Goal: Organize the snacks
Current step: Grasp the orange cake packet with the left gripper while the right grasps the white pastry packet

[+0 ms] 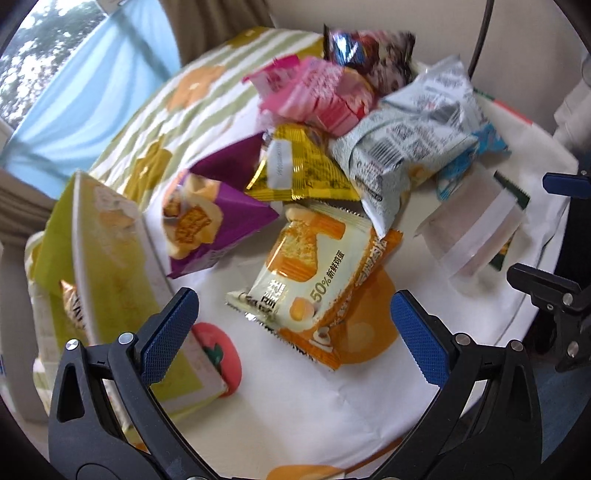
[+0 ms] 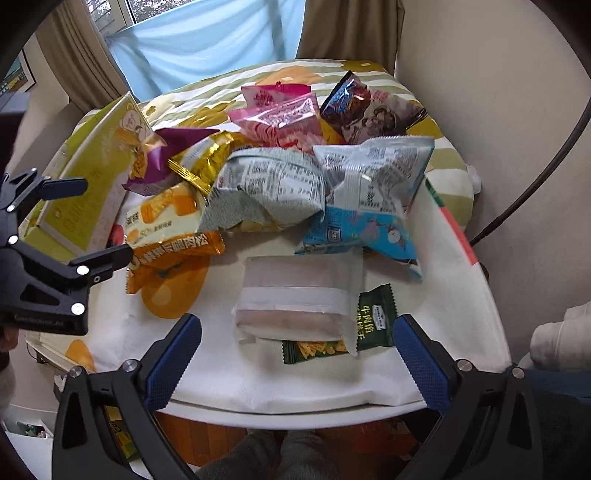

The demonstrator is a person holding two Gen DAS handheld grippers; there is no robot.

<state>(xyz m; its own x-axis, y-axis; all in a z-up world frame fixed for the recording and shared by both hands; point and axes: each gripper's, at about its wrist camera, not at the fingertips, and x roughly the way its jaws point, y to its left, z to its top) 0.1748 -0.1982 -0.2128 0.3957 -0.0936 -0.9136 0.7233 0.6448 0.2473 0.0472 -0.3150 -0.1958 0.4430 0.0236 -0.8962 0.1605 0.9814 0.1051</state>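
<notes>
Both claws, left (image 1: 293,334) and right (image 2: 297,356), gape wide (empty) over snack packets (image 2: 266,184).

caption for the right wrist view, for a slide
Open right gripper hovers before a frosted white packet lying on a green packet, snack pile behind on the table.

blue curtain (image 2: 207,40); patterned tablecloth (image 2: 388,369); window (image 2: 110,13)

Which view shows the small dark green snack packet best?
The right wrist view: the dark green packet lies close, its label readable, partly under the white wrapped snack. The left wrist view shows only green slivers behind that snack.
</notes>
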